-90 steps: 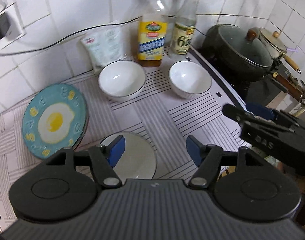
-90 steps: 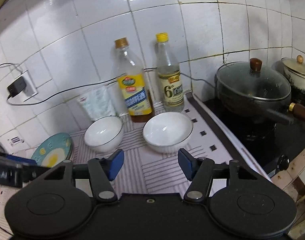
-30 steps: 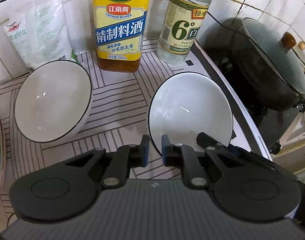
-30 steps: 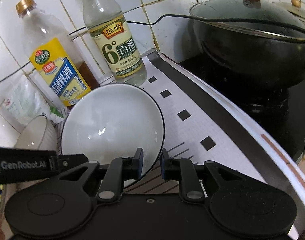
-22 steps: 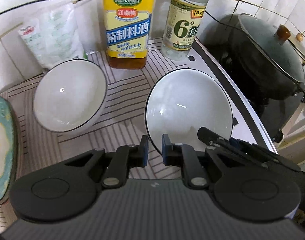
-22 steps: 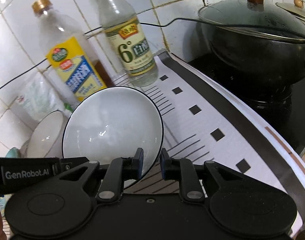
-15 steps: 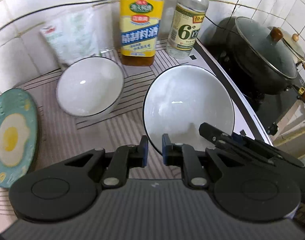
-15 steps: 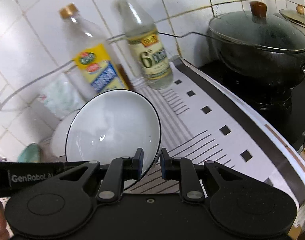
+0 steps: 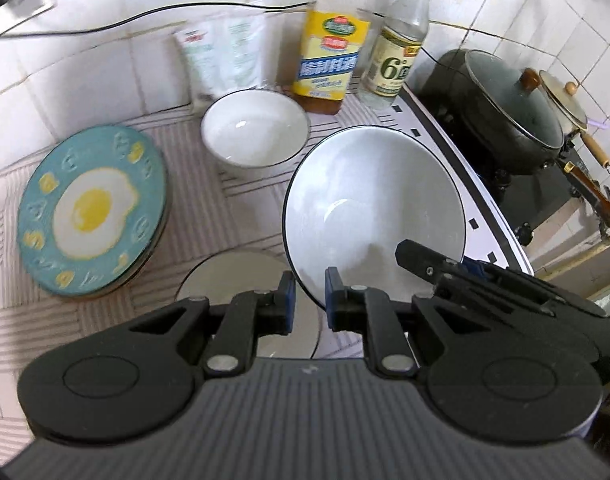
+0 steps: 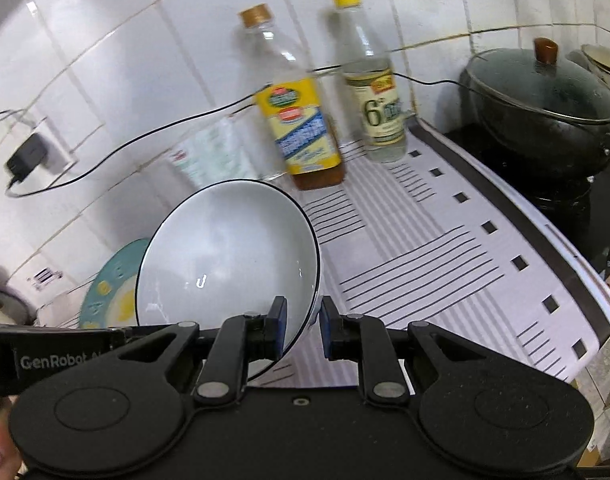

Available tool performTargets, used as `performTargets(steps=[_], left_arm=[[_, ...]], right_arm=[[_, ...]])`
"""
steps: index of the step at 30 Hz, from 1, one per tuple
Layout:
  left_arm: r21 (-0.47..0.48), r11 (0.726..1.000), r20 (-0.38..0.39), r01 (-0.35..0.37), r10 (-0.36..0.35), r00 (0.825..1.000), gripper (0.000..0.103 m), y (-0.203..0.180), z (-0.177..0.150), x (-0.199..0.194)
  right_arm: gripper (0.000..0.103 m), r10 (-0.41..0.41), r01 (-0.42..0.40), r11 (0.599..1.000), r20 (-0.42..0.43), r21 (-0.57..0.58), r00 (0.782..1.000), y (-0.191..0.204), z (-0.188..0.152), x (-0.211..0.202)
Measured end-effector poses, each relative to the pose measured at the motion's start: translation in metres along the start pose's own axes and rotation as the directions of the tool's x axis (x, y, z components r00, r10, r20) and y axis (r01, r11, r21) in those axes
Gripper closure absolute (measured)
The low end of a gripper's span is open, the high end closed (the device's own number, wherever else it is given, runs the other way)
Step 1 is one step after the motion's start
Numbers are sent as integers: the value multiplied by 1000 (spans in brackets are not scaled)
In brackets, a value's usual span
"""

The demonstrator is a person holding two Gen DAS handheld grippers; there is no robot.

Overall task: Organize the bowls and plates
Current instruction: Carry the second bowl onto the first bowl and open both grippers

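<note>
Lifted since three seconds ago, the white bowl [image 9: 375, 204] now hangs tilted at centre frame, off the striped worktop [image 9: 245, 216], where it earlier sat beside the bottles. At far left lies the egg-print plate [image 9: 91, 210]; a pale plate [image 9: 241, 276] sits low centre, and a second bowl [image 9: 255, 128] stands upper centre. Both the left gripper [image 9: 308, 300] and the right gripper [image 10: 301, 328] have their jaws clenched on the held bowl's near rim. At upper right a lidded wok [image 9: 509, 108] sits.
</note>
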State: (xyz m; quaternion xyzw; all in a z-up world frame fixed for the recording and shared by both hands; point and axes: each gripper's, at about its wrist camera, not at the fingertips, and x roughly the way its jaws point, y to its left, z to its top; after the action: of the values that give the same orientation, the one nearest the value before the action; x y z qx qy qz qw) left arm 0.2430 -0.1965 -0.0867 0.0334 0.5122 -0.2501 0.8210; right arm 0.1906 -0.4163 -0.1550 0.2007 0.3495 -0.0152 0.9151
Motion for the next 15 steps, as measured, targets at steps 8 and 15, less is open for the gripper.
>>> performTargets(steps=[8,15], left_arm=[[-48,999,-24,-18,17,1000,90,28,-24,-15],[-96,995,-68,-24,17,998,90,48,-38,-5]], right_arm=[[82,22,-24,997,-33,-68,999,34,-15,-6],[82,4,-14,989,-70,-145,998,49,-32,5]])
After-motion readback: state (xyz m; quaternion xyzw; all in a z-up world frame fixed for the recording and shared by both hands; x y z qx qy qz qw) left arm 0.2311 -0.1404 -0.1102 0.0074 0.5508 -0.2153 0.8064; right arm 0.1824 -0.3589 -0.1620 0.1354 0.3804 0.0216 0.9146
